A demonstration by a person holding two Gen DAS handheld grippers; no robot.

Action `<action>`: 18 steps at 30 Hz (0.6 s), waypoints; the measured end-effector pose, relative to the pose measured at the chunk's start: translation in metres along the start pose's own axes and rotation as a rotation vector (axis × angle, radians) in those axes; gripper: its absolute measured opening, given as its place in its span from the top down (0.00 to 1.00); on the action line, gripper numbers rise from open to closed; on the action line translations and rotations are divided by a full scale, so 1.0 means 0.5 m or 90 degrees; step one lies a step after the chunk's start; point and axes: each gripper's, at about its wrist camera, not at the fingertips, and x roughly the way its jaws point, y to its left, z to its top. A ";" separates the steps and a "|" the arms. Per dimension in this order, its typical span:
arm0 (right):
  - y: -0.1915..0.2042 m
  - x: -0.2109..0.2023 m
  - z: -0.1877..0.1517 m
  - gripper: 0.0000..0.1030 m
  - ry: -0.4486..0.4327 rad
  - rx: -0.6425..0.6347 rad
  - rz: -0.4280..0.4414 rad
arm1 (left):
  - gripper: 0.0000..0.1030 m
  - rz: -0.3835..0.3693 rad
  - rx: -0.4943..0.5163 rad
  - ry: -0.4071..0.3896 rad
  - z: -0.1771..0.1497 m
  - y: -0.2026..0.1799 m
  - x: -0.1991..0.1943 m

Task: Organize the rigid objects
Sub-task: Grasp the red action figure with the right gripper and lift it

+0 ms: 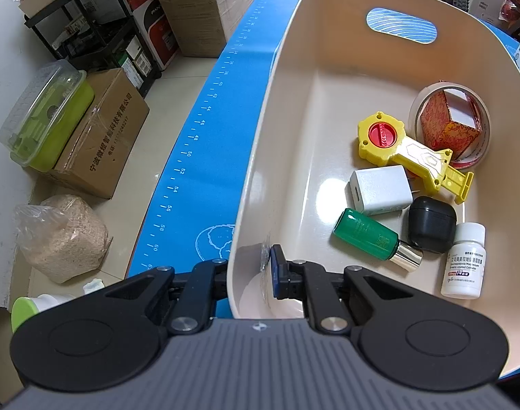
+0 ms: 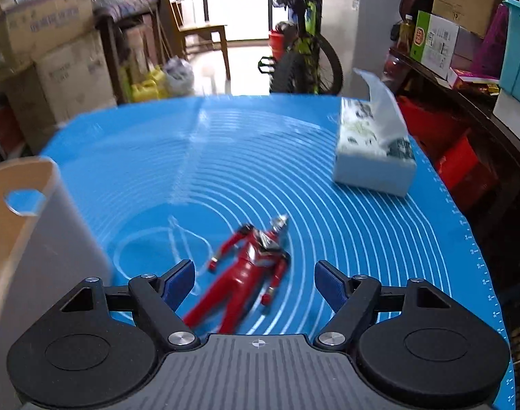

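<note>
A beige plastic bin (image 1: 287, 109) stands on the blue mat (image 1: 205, 130). My left gripper (image 1: 249, 273) is shut on the bin's near wall, one finger inside, one outside. In the bin lie a yellow and red toy (image 1: 396, 147), a red box (image 1: 447, 123) inside a tape roll, a white charger (image 1: 379, 189), a green bottle (image 1: 369, 239), a black case (image 1: 430, 223) and a white pill bottle (image 1: 464, 266). My right gripper (image 2: 254, 283) is open just above a red and silver action figure (image 2: 249, 266), which lies on the mat between its fingers. The bin's corner (image 2: 38, 212) is to the left.
A tissue box (image 2: 372, 147) sits on the mat (image 2: 260, 157) at the far right. Cardboard boxes (image 1: 102, 143), a green container and a bag stand on the floor left of the table. A bicycle (image 2: 297, 51) and shelves are beyond the table.
</note>
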 end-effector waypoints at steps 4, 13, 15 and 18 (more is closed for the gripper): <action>0.004 0.030 -0.005 0.22 0.019 0.012 -0.001 | 0.84 0.001 0.001 0.000 0.000 0.000 0.000; 0.047 0.050 -0.024 0.33 0.003 -0.038 -0.007 | 0.84 0.005 0.004 -0.001 -0.001 -0.003 0.000; 0.045 0.048 -0.023 0.38 0.006 -0.037 0.008 | 0.84 0.006 0.003 0.000 -0.001 -0.004 -0.001; 0.043 0.044 -0.027 0.41 -0.001 -0.038 0.009 | 0.84 0.007 0.004 -0.001 -0.002 -0.005 -0.002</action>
